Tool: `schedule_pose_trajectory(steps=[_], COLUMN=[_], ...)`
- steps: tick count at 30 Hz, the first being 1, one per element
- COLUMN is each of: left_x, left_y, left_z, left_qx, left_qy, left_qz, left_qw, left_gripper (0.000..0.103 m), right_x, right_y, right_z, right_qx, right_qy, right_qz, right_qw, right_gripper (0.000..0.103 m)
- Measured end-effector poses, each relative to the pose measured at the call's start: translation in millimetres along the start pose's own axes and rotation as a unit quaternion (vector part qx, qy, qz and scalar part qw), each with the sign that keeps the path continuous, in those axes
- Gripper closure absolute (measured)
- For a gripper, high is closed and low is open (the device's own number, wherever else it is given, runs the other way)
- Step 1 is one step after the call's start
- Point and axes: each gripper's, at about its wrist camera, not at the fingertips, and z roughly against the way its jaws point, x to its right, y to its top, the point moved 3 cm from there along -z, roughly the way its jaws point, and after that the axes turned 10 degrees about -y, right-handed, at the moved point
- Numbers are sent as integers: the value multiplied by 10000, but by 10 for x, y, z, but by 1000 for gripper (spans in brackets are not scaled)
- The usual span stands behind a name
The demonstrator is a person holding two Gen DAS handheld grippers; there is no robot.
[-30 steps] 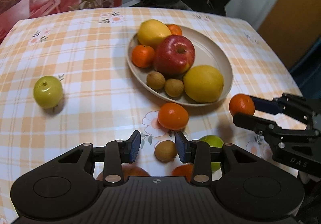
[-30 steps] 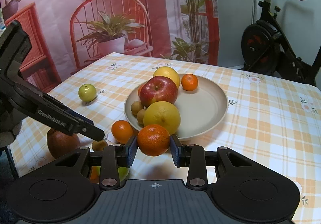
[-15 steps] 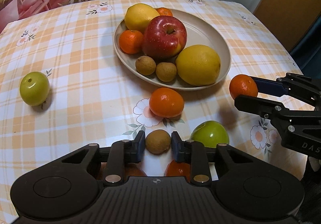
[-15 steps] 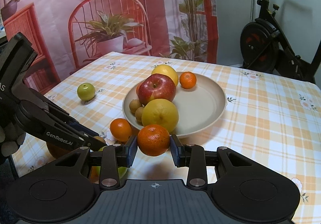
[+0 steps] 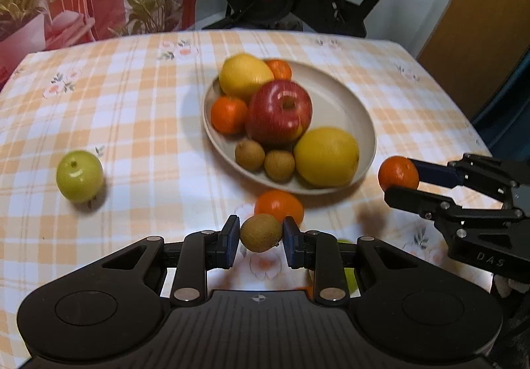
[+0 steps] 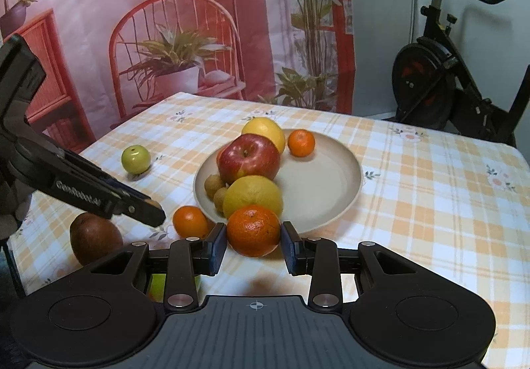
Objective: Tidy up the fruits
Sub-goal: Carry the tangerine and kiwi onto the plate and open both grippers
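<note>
The small brown kiwi (image 5: 260, 232) sits clenched between the pads of the left tool (image 5: 260, 245), lifted clear of the worktop (image 5: 139, 124) on the near side of the plate (image 5: 344, 104). Just beyond it, between it and the plate's near rim, a loose orange (image 5: 280, 205) lies on the checked cloth.

The right tool (image 6: 253, 241) grasps a mandarin (image 6: 253, 230), its pads pressed to both sides of the fruit, just in front of the plate's near edge (image 6: 331, 190); from the left wrist view this same mandarin (image 5: 398, 173) hangs to the right of the plate.

On the plate rest a red apple (image 5: 280, 115) at the middle, a yellow citrus (image 5: 326, 157) on its near right, another yellow citrus (image 5: 245, 76) at the far side, two small oranges (image 5: 228, 114) beside the apple, and two kiwis (image 5: 250, 154) near the front rim.

Well to the left of the plate a green apple (image 5: 79, 176) stands alone on the worktop. A reddish-brown fruit (image 6: 96, 238) lies left of the plate too, closer in, under the left tool's arm. A further green fruit (image 6: 159, 284) shows partly behind the right tool's fingers.
</note>
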Motion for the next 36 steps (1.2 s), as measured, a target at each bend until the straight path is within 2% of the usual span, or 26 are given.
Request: schedule_pose_trajectory(steps=[11, 21, 27, 36], left_x=[133, 449, 460, 300], left_y=[298, 852, 1192, 1367], left_z=[95, -189, -614, -973], left_qx=[363, 493, 173, -177], left_qy=[-89, -60, 136, 285], left_qz=[-42, -522, -668, -680], left_qw=[9993, 9974, 9975, 9971], left_gripper=[73, 73, 73, 73], right_x=[117, 375, 550, 588], right_y=[113, 293, 373, 431], right_z=[-53, -334, -614, -994], right_qx=[39, 4, -45, -160], right_qy=[-66, -193, -104, 38], right_qz=[151, 271, 114, 146], right_qw=[9999, 9994, 9999, 9998], right_gripper=[71, 71, 71, 71])
